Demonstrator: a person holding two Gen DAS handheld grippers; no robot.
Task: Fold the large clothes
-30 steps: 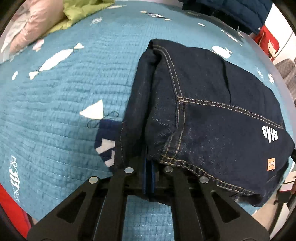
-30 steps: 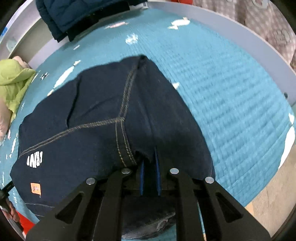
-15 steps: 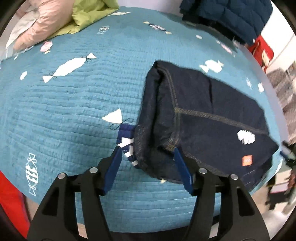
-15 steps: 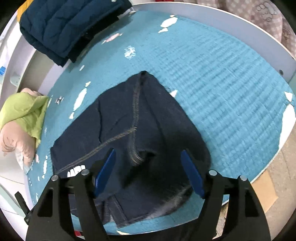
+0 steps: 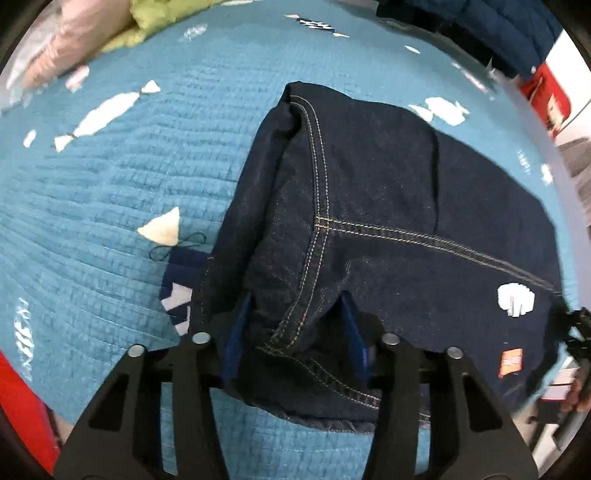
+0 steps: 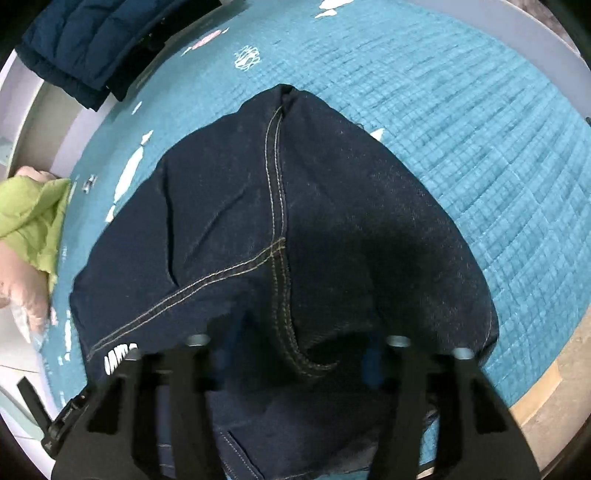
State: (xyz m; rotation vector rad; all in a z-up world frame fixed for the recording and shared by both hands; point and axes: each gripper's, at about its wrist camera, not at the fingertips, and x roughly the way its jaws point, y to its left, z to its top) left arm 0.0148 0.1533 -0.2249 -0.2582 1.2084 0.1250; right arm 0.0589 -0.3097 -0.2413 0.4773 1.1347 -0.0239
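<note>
denim: folded jeans (image 5: pixel 388 221) mid-frame on blue quilt (image 5: pixel 110 184)
left gripper (image 5: pixel 295 332): closing, near hem between pads, not pinched
right gripper (image 6: pixel 295 354): closing likewise
risk: pinches top layer only, fold peels open

Left gripper (image 5: pixel 295 325): matte black skeletal frame with triangular cut-outs, four silver screw heads, blue pads inside its jaws; right gripper (image 6: pixel 295 350) looks the same, blurred

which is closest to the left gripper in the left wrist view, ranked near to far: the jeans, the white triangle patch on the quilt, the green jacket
1. jeans: a folded edge lies between the closing fingers of the left gripper.
2. white triangle patch: on the quilt, left of the jeans.
3. green jacket: at the far top left edge.
</note>
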